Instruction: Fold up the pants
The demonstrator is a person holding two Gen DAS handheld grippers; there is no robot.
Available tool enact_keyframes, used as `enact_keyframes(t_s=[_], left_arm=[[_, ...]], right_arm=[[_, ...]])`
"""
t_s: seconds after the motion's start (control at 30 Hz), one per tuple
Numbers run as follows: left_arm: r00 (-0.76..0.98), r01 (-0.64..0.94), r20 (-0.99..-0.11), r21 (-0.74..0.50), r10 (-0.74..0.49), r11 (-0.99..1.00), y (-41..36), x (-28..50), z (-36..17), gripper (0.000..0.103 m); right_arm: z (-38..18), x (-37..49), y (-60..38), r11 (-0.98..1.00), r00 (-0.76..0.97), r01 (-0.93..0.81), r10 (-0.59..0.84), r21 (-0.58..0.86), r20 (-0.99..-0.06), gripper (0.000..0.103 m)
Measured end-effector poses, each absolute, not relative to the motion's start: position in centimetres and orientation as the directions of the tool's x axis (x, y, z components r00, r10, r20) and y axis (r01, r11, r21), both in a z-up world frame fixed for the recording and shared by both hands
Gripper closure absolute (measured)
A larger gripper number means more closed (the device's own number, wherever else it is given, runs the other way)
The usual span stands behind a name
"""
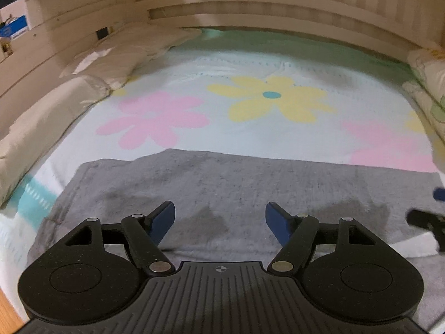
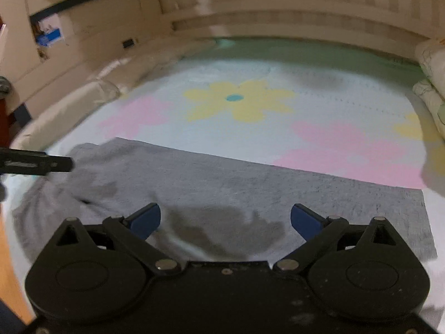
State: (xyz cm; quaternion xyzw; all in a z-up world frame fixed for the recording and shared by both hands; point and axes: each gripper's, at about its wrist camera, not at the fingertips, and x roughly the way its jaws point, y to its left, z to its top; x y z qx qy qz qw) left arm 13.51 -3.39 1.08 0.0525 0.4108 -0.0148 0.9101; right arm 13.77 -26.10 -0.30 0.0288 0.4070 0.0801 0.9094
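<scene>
The gray pants (image 1: 250, 183) lie flat on the flowery bed (image 1: 194, 66), and the left tool (image 1: 219, 218) and right tool (image 2: 225, 220) hang over them, both wide apart and empty, so each should pinch one edge tight before lifting.

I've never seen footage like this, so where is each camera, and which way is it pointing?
Left wrist: sits on the left gripper, looking forward and down at the grey pants; its open fingers show, and the right gripper at the edge.
Right wrist: sits on the right gripper, same direction; its open fingers show.
Both share the pants and the flowered bedspread.
</scene>
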Motion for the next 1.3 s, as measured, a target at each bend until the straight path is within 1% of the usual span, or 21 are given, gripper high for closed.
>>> enact_keyframes(t_s=[0.07,0.17,0.3,0.4,0.5,0.53,0.57,0.6,0.63,0.7,0.73,0.8,0.83,1.0,1.13,1.3], left_arm=[[0.639,0.08,-0.769,0.084,0.014,0.993,-3.7,13.9,-0.2,0.032],[0.586,0.11,-0.81,0.076,-0.003,0.991,-4.2,14.5,-1.7,0.032],[0.586,0.117,-0.81,0.119,0.028,0.986,-4.3,14.9,-2.4,0.032],[0.574,0.101,-0.818,0.116,0.037,0.988,-3.9,15.5,-2.8,0.032],[0.562,0.088,-0.826,0.109,0.041,0.99,-3.6,15.9,-2.8,0.032],[0.561,0.086,-0.827,0.11,0.043,0.99,-3.6,16.1,-2.8,0.032],[0.562,0.083,-0.826,0.11,0.045,0.99,-3.5,16.1,-2.7,0.032],[0.562,0.081,-0.826,0.111,0.047,0.991,-3.5,16.2,-2.7,0.032],[0.562,0.08,-0.826,0.11,0.046,0.991,-3.5,16.2,-2.7,0.032],[0.56,0.079,-0.827,0.104,0.042,0.992,-3.5,16.4,-2.6,0.032],[0.56,0.078,-0.828,0.099,0.039,0.992,-3.4,16.5,-2.6,0.032],[0.56,0.08,-0.828,0.092,0.032,0.993,-3.6,16.4,-2.5,0.032],[0.56,0.083,-0.828,0.088,0.027,0.993,-3.5,16.4,-2.5,0.032],[0.571,0.082,-0.821,0.064,0.005,0.995,-3.3,16.3,-2.3,0.032],[0.58,0.07,-0.814,0.013,-0.031,0.997,-3.1,16.6,-2.0,0.032],[0.599,0.076,-0.795,-0.055,-0.09,0.996,-3.4,17.4,-1.8,0.032]], right_arm=[[-1.7,15.9,-26.2,0.985,0.64,-0.16,0.157,0.07,-0.753,0.022],[-4.1,18.7,-26.6,0.973,0.603,-0.23,0.155,0.016,-0.782,0.023],[-6.2,23.0,-27.0,0.955,0.593,-0.292,0.145,-0.044,-0.792,0.023],[-7.5,25.7,-26.8,0.939,0.575,-0.338,0.157,-0.059,-0.803,0.024],[-8.7,28.2,-27.0,0.931,0.539,-0.362,0.17,-0.045,-0.825,0.029],[-9.0,28.9,-27.3,0.927,0.523,-0.373,0.176,-0.038,-0.834,0.033],[-9.5,29.4,-26.8,0.92,0.502,-0.39,0.186,-0.029,-0.845,0.04],[-9.9,30.1,-26.7,0.912,0.472,-0.41,0.189,-0.024,-0.861,0.044],[-10.4,30.9,-26.7,0.905,0.446,-0.426,0.189,-0.021,-0.875,0.051],[-10.8,31.5,-26.5,0.895,0.419,-0.446,0.202,-0.006,-0.885,0.051],[-10.9,31.6,-26.6,0.894,0.414,-0.448,0.212,0.004,-0.885,0.053],[-10.8,31.7,-26.4,0.892,0.409,-0.452,0.23,0.023,-0.883,0.076],[-10.8,31.7,-26.3,0.893,0.418,-0.45,0.219,0.009,-0.881,0.096],[-8.1,27.6,-25.1,0.866,0.503,-0.492,0.202,-0.086,-0.84,0.098],[-5.4,21.9,-23.9,0.843,0.566,-0.521,0.223,-0.135,-0.794,0.098],[-5.5,15.1,-21.8,0.806,0.571,-0.567,0.233,-0.172,-0.787,0.098]])
